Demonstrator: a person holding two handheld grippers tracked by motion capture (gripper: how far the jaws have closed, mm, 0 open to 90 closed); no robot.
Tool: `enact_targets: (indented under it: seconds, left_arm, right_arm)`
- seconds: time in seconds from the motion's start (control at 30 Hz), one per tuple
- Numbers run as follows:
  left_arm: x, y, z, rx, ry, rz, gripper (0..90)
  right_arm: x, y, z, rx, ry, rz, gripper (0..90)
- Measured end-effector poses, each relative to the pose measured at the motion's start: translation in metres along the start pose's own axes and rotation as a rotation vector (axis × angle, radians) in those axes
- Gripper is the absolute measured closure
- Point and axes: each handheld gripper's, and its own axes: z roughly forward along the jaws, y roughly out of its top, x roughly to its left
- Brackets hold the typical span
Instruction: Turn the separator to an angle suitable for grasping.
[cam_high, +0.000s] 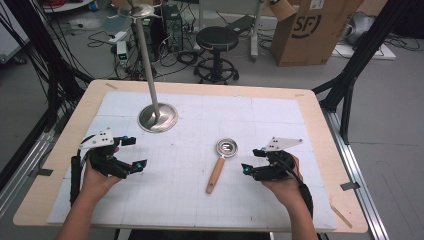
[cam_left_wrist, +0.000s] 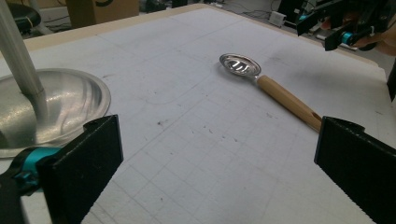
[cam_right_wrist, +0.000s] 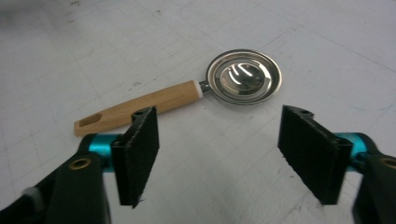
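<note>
a spoon (cam_high: 221, 162) with a wooden handle lies flat mid-mat (cam_high: 200, 200), between both grippers. the right gripper (cam_high: 253, 160) sits just beside it, jaws apart; the left gripper (cam_high: 134, 153), also apart, sits below the stand (cam_high: 157, 118).

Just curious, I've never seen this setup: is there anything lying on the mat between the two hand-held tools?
Yes. In the high view a wooden-handled metal scoop lies between the left tool and the right tool, nearer the right one.

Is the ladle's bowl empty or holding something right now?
Empty. The ladle lies flat on the white mat, and its shiny bowl shows bare metal with reflections in the right gripper view.
</note>
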Motion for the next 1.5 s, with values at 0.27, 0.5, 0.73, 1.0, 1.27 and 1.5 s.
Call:
enact_targets:
  seconds: [0.27, 0.5, 0.73, 1.0, 1.27, 1.5]
  left_arm:
    - [-0.001, 0.0, 0.002, 0.009, 0.0, 0.002, 1.7]
    - [-0.001, 0.0, 0.001, 0.005, -0.002, 0.003, 1.7]
    - [-0.002, 0.001, 0.002, 0.01, -0.003, 0.007, 1.7]
    - [-0.003, 0.002, 0.002, 0.014, -0.005, 0.017, 1.7]
    - [-0.003, 0.002, 0.001, 0.009, -0.003, 0.013, 1.7]
    - [-0.005, 0.002, 0.003, 0.016, -0.008, 0.017, 1.7]
  right_arm:
    - [0.006, 0.001, 0.009, 0.048, 0.043, -0.031, 43.2]
    - [0.013, 0.001, 0.019, 0.079, 0.061, -0.066, 52.3]
    - [0.021, 0.002, 0.028, 0.112, 0.133, -0.075, 64.1]
    - [0.033, 0.004, 0.04, 0.153, 0.169, -0.102, 74.6]
    - [0.048, 0.005, 0.054, 0.207, 0.238, -0.143, 89.5]
    - [0.056, 0.006, 0.063, 0.247, 0.26, -0.16, 89.6]
